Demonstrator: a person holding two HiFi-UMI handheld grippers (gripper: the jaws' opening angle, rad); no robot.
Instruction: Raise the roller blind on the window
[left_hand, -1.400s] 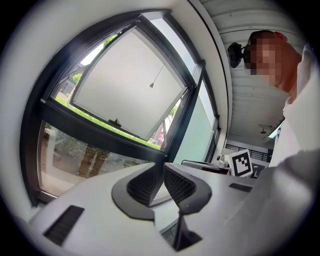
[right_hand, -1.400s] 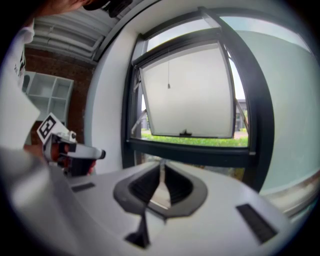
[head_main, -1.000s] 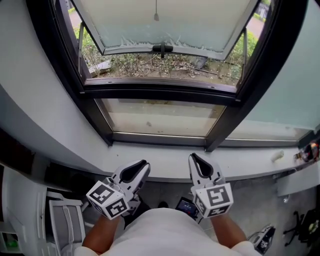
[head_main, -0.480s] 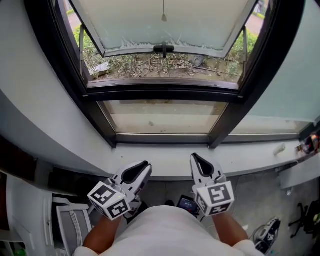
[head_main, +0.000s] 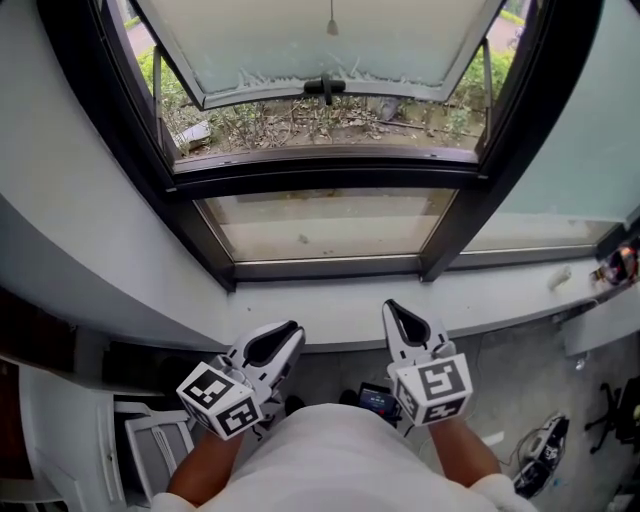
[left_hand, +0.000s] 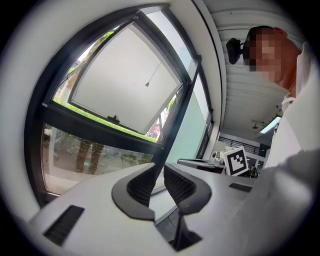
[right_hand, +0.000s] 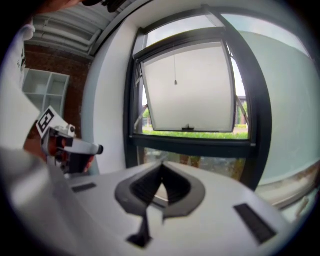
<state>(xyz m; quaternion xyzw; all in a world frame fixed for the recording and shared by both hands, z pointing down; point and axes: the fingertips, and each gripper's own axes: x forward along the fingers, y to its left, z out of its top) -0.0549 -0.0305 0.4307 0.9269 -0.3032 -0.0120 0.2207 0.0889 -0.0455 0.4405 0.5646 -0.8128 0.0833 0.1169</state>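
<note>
Fingers on the left gripper (head_main: 288, 330) stand slightly apart, empty. Those on the right gripper (head_main: 392, 308) have just been closing and now meet on nothing. Both hands sit low before the sill (head_main: 330, 305), pointing nearly level at the window (head_main: 320, 170). No roller blind cloth shows over the glass; its pull cord (head_main: 332, 27) hangs high, well away. Grasping it would likely want open fingers centred on the weight.

place: office, probably | cues: white shelves (right_hand: 50, 92) (brick wall (right_hand: 60, 60) behind)
</note>
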